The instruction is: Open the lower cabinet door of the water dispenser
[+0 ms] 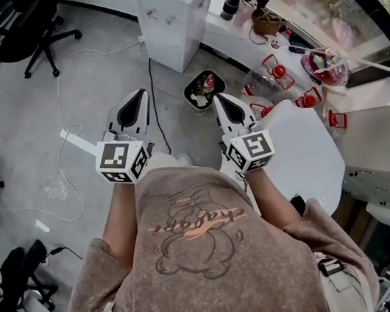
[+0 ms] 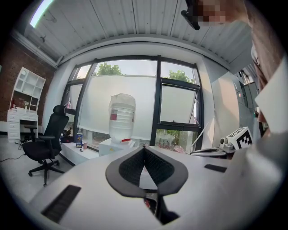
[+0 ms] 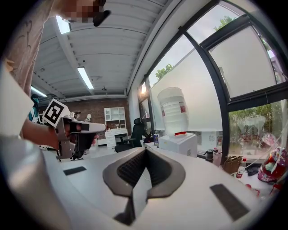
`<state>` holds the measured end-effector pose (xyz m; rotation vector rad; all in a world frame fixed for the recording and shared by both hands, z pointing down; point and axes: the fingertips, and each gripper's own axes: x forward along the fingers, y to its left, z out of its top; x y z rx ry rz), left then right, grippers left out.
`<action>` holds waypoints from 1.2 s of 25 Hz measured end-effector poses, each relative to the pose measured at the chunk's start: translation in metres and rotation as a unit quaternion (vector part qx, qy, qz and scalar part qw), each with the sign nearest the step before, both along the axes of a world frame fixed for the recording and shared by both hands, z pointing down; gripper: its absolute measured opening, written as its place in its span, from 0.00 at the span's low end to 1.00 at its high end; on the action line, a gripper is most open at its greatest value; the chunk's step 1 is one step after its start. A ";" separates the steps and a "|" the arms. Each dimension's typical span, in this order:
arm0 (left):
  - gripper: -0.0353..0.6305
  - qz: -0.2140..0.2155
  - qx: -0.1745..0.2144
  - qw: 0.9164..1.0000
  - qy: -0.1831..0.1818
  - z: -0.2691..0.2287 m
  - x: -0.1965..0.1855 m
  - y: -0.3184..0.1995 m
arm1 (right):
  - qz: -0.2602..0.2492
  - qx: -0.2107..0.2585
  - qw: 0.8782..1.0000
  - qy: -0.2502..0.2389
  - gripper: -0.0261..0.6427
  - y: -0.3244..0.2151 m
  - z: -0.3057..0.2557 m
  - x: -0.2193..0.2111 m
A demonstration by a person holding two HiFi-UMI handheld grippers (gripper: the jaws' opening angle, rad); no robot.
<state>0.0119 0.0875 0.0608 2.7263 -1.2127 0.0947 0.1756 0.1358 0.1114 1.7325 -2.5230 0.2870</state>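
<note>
Water dispenser [image 1: 176,9], white and boxy, standing on the grey floor [image 1: 32,120] at the end of the white counter [image 1: 384,125] below the big window [image 2: 177,103], well ahead of the person. Lower cabinet door [image 1: 164,51] on the face turned toward the person, low by the floor, seams too small to make out. Brown printed shirt [image 1: 209,276] filling the bottom of the head view, forearms stretched forward side by side. Black office chair [image 1: 35,30] off to the left of the dispenser, well apart from it. Pale water bottle [image 2: 121,117] upside down on top of the dispenser. Left gripper [image 1: 141,94] held out about level, pointing toward the dispenser without touching it, jaws pressed together at the tips with nothing between them. Right gripper [image 1: 219,97] alongside, apart from the left, aimed the same way, jaws likewise closed tip to tip and empty. Black-and-white marker cube [image 1: 123,160] at the back of each. Small dark bin [image 1: 204,90] with scraps inside on the floor, showing between the two gripper tips in the head view. Black cable [image 1: 156,106] trailing over the floor from the dispenser's foot, passing just beside the left gripper in that view.
</note>
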 end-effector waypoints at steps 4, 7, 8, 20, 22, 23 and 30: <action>0.08 0.004 0.004 1.000 -0.001 -0.004 -0.004 -0.015 | 0.006 -0.003 1.000 -0.002 0.05 -0.015 0.000 -0.004; 0.08 0.008 0.003 1.000 0.000 -0.002 -0.008 -0.028 | 0.005 -0.004 1.000 0.002 0.05 -0.027 0.001 -0.010; 0.08 0.011 0.000 1.000 0.001 0.000 -0.008 -0.032 | 0.006 -0.005 1.000 0.004 0.05 -0.031 0.002 -0.012; 0.08 0.060 -0.013 0.998 -0.002 0.008 -0.025 -0.123 | 0.038 -0.016 0.999 -0.001 0.05 -0.109 0.020 -0.038; 0.08 0.071 -0.011 0.997 -0.003 0.008 -0.024 -0.137 | 0.046 -0.015 0.999 -0.005 0.05 -0.122 0.022 -0.041; 0.08 0.077 -0.009 0.997 -0.003 0.009 -0.023 -0.145 | 0.049 -0.015 0.999 -0.005 0.05 -0.128 0.023 -0.043; 0.08 0.105 -0.009 0.994 -0.003 0.020 -0.020 -0.192 | 0.080 -0.014 0.997 -0.017 0.05 -0.166 0.032 -0.053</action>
